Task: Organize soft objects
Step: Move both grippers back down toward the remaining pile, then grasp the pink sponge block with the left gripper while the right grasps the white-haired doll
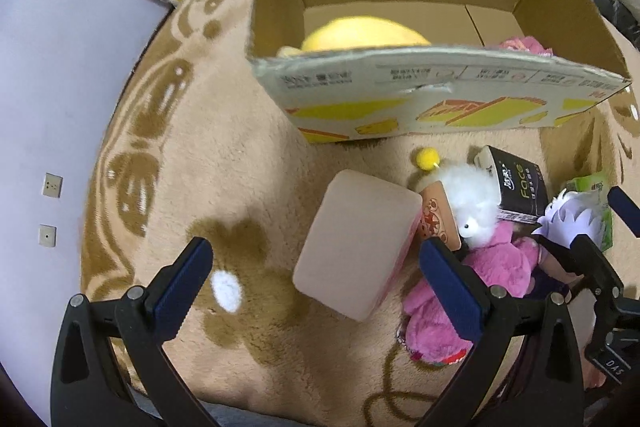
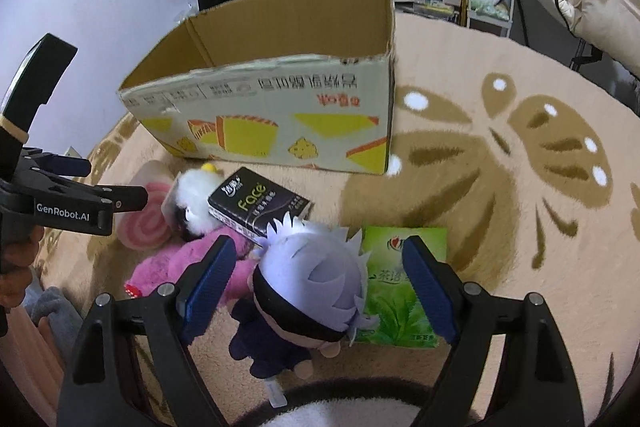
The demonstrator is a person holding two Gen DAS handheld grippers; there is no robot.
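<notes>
- Rug [image 2: 500, 267] on the floor holds toys beside the cardboard box [image 2: 280, 123].
- Your right gripper [image 2: 320, 291] gapes around the light, squashy doll [image 2: 308, 291]; pinch its head.
- Left gripper [image 1: 320, 291] hangs spread, empty.

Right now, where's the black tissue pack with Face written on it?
The black tissue pack lies on the beige rug before the cardboard box, propped on the fluffy white plush, behind the white-haired doll.
</notes>
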